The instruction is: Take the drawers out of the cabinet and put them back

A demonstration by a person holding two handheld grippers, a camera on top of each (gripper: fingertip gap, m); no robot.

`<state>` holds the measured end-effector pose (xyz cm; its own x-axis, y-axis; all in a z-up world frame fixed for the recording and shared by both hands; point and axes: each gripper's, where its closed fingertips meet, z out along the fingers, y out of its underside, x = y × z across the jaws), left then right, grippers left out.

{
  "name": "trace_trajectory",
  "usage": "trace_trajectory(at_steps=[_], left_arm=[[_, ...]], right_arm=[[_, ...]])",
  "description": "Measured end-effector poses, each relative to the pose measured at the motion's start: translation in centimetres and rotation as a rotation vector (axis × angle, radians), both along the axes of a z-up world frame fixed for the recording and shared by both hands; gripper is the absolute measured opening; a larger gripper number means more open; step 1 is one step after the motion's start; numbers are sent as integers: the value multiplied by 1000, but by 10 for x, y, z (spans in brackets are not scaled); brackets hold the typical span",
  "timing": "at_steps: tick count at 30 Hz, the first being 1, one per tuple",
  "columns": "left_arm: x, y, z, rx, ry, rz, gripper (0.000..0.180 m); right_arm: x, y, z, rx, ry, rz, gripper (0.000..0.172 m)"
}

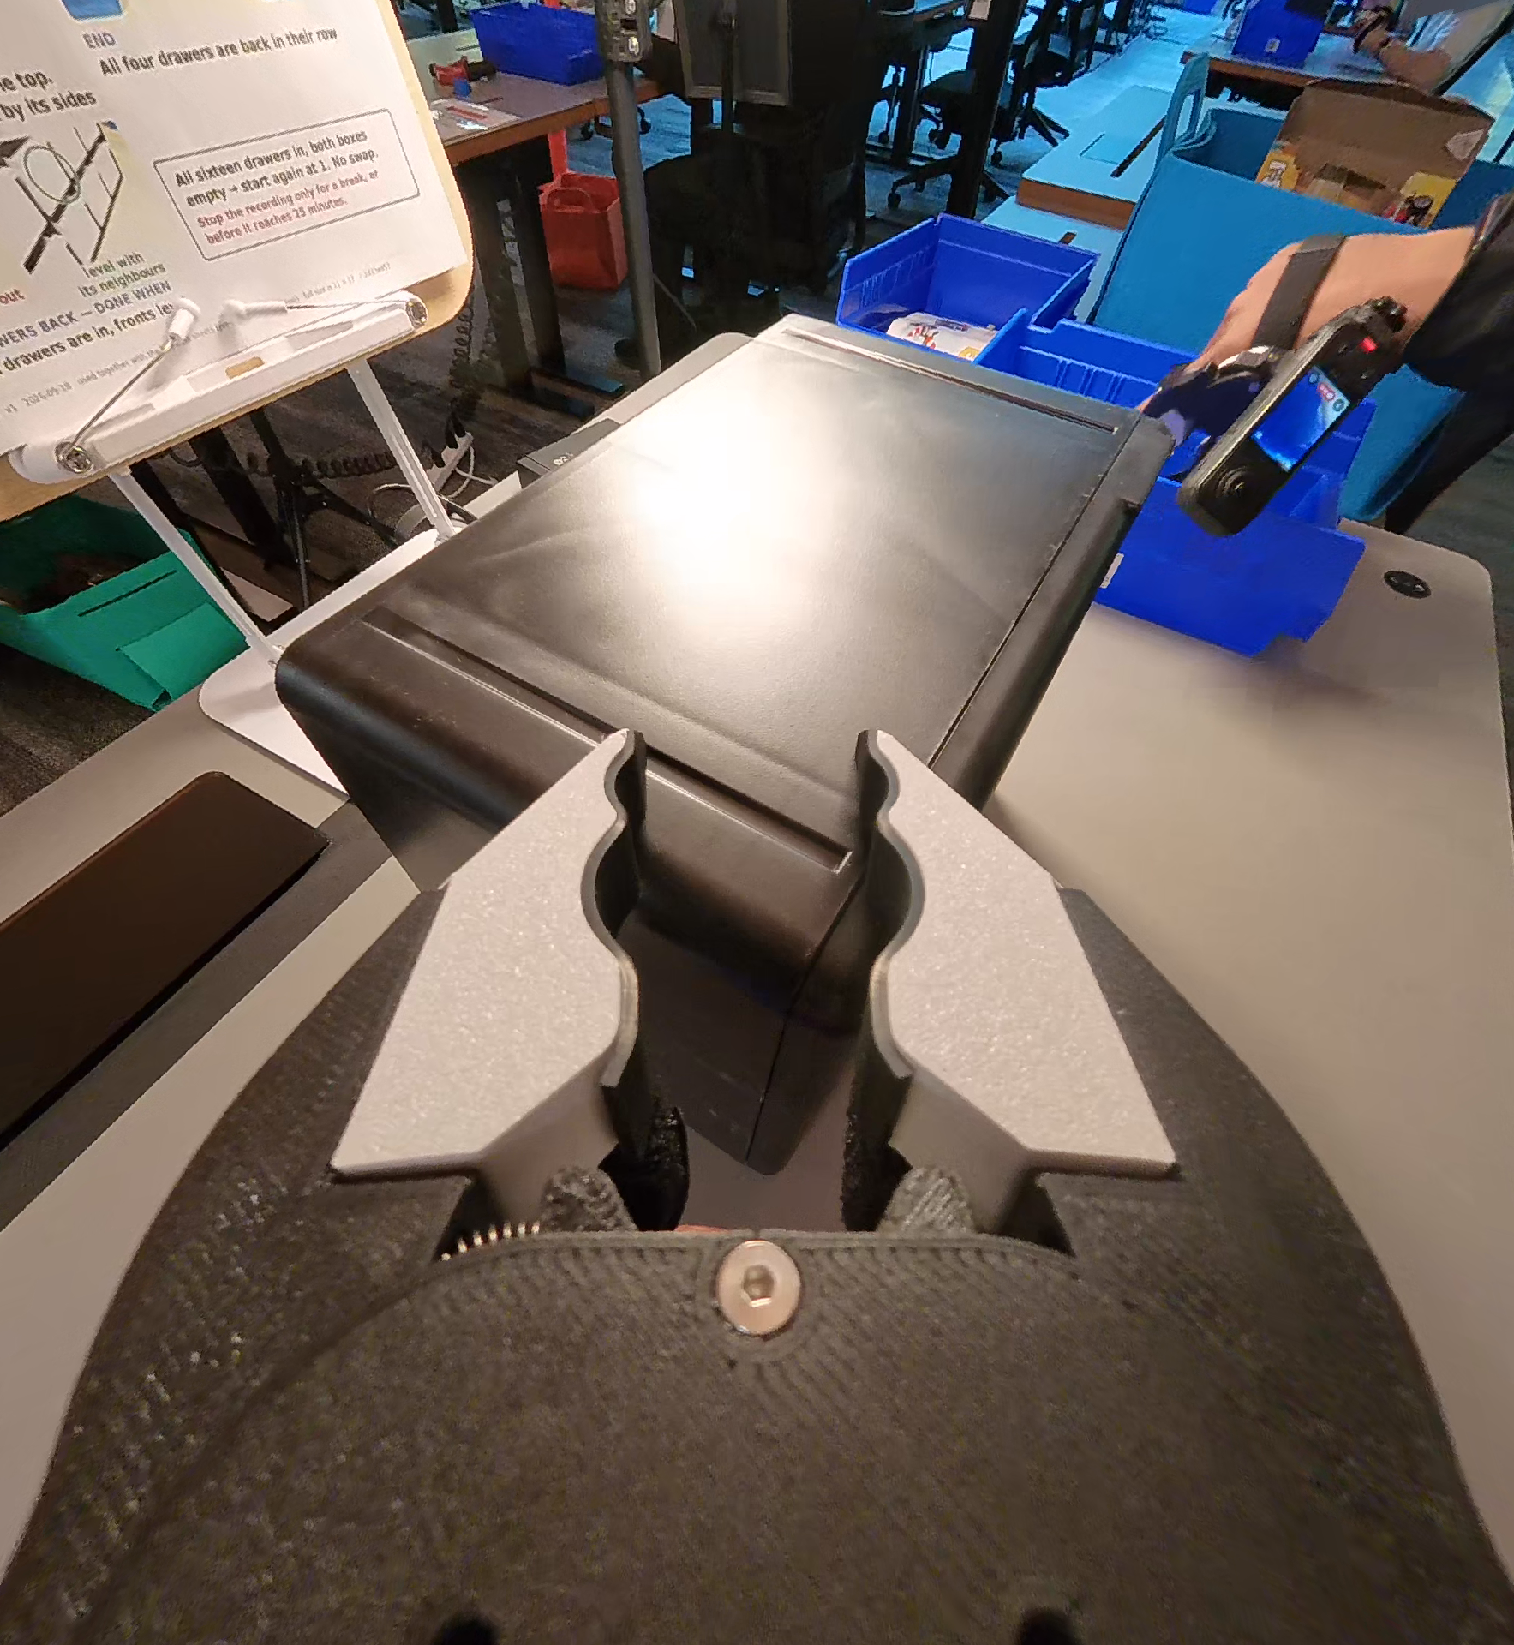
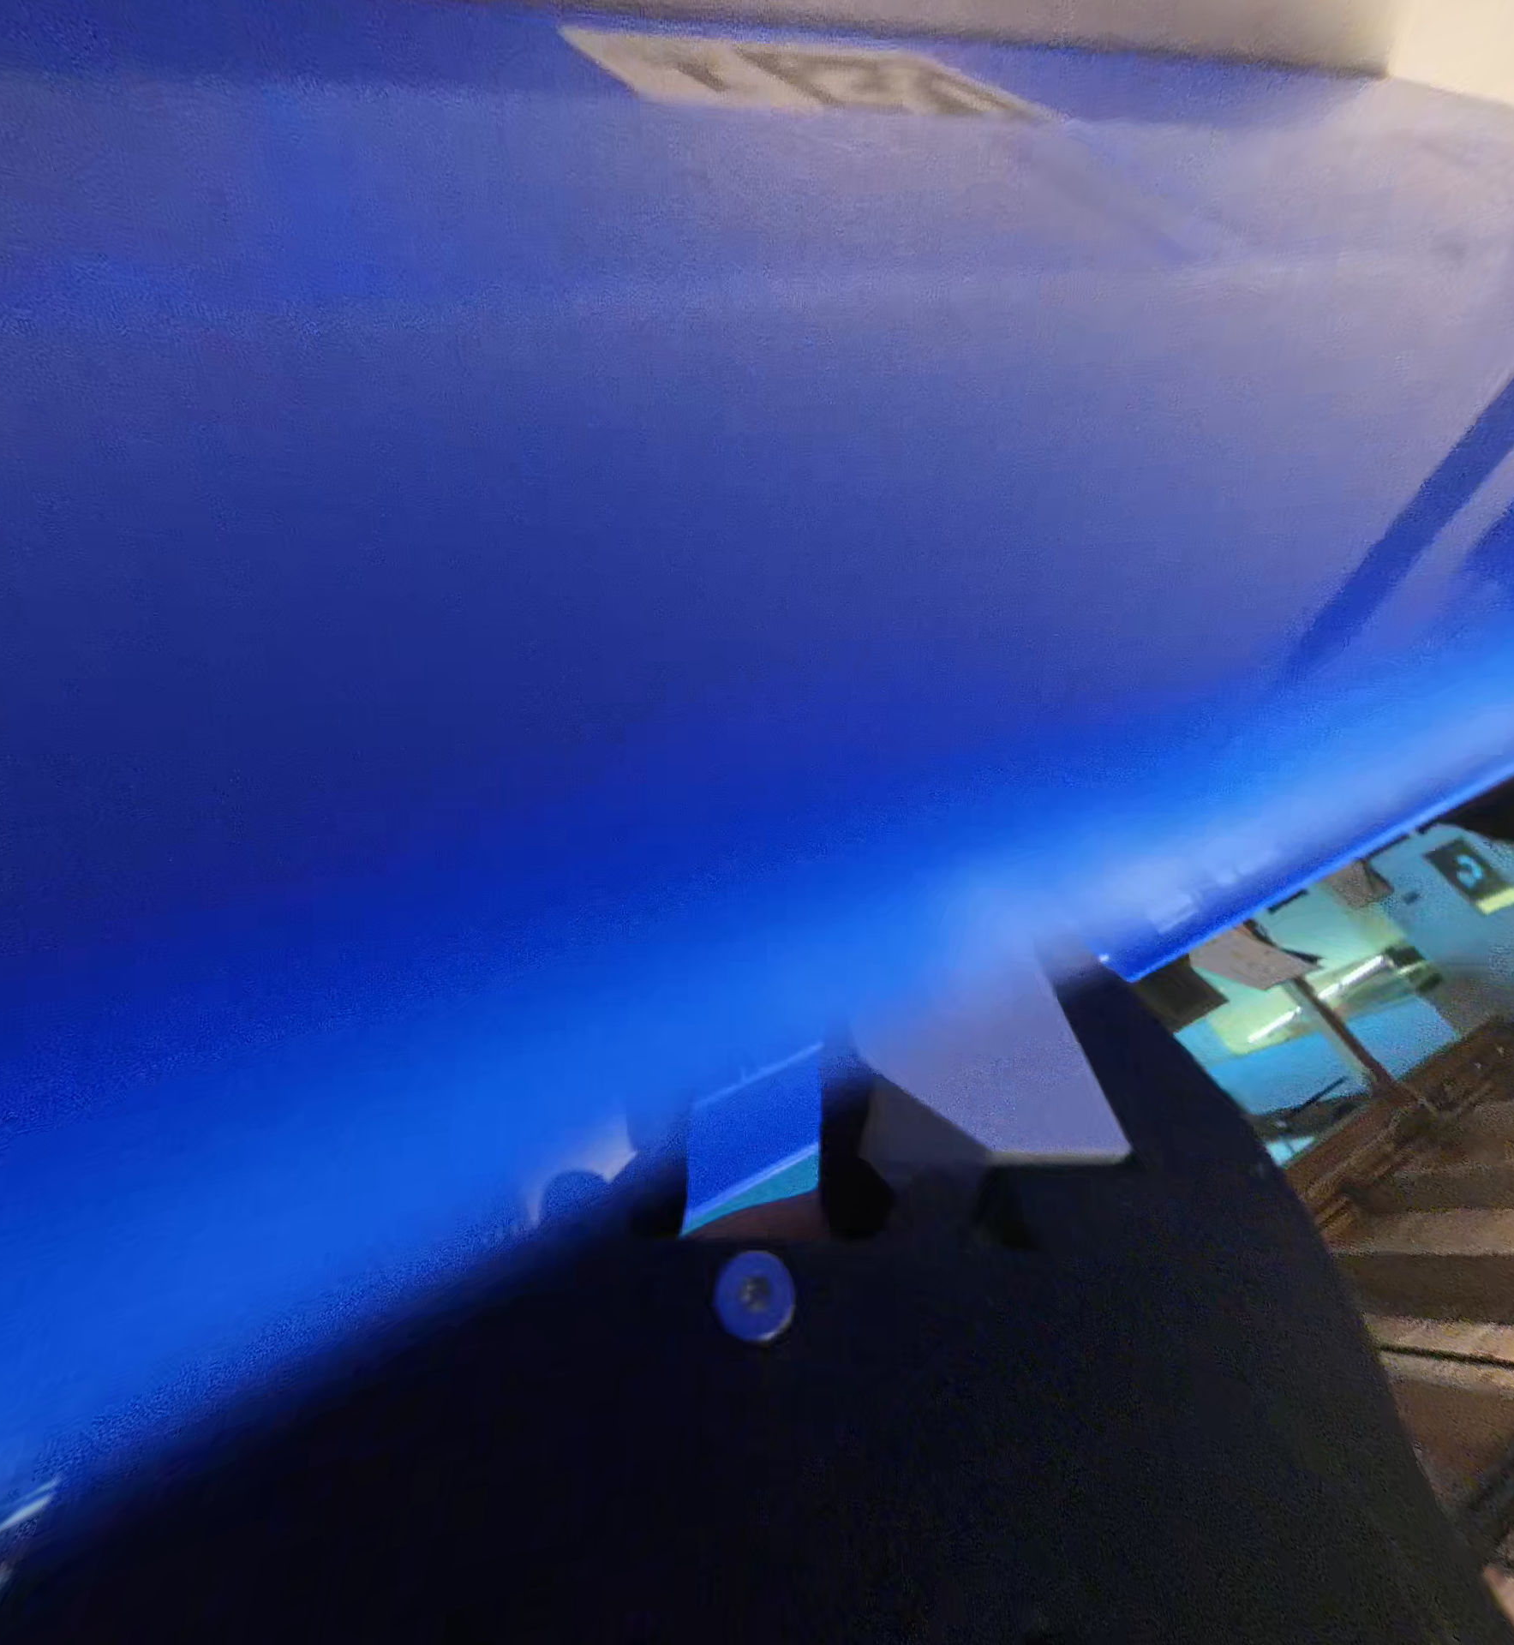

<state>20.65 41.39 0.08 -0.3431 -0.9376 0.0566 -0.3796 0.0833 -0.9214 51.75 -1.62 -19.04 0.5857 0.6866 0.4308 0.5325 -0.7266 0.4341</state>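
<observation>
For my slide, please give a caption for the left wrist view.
Open left tool above the black cabinet corner, blue bins beyond.

Instruction sheet: I see a printed page (image 1: 174, 169) clipped on a white stand (image 1: 228, 356), far left.
Green bin: (image 1: 85, 605) on the floor beneath it.
Red bag: (image 1: 584, 227) under a distant desk.
Cardboard box: (image 1: 1376, 133) far right.

A grey table (image 1: 1269, 890) carries a black cabinet (image 1: 735, 552) near its middle. Just right of the cabinet, toward the far edge, sits a blue bin (image 1: 1225, 579). Left of the cabinet stands the white foot of a document stand (image 1: 237, 685), and nearer, a dark flat panel (image 1: 94, 961).
</observation>
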Motion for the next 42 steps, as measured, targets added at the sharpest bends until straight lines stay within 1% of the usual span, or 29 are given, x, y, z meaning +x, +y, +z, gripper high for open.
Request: trace_trajectory(at_steps=[1,4,6,9,11,14,17,19,23,25,27,29,33,36,39,42], left_arm=[[0,0,0,0,0,1,49],[0,0,0,1,-1,4,48],[0,0,0,-1,-2,3,48],[0,0,0,-7,-3,0,48],[0,0,0,-7,-1,0,48],[0,0,1,-8,2,0,48],[0,0,1,-11,3,3,48],[0,0,1,-10,3,7,48],[1,0,0,0,5,17,48],[1,0,0,1,6,18,48],[1,0,0,0,6,17,48],[1,0,0,-1,6,15,48],[0,0,0,-6,4,10,48],[0,0,1,-12,2,4,48],[1,0,1,-16,2,1,48],[1,0,1,-16,1,2,48]], right_arm=[[1,-1,3,22,-7,-17,34],[3,-4,17,118,-13,-76,46],[5,-9,32,207,-29,-134,52],[2,-14,66,403,-48,-232,54],[-11,-12,88,575,0,-303,55],[-56,16,116,890,198,-365,52],[-122,62,130,1133,458,-345,52],[-171,98,126,1236,628,-316,51],[-273,173,109,1361,959,-218,51],[-311,209,103,1419,1116,-206,51],[-336,243,99,1483,1243,-239,51],[-347,272,96,1551,1329,-305,52],[-348,312,89,1642,1423,-539,51],[-341,326,102,1719,1476,-602,50],[-324,334,117,1808,1495,-670,50],[-308,343,118,1852,1518,-758,49]])
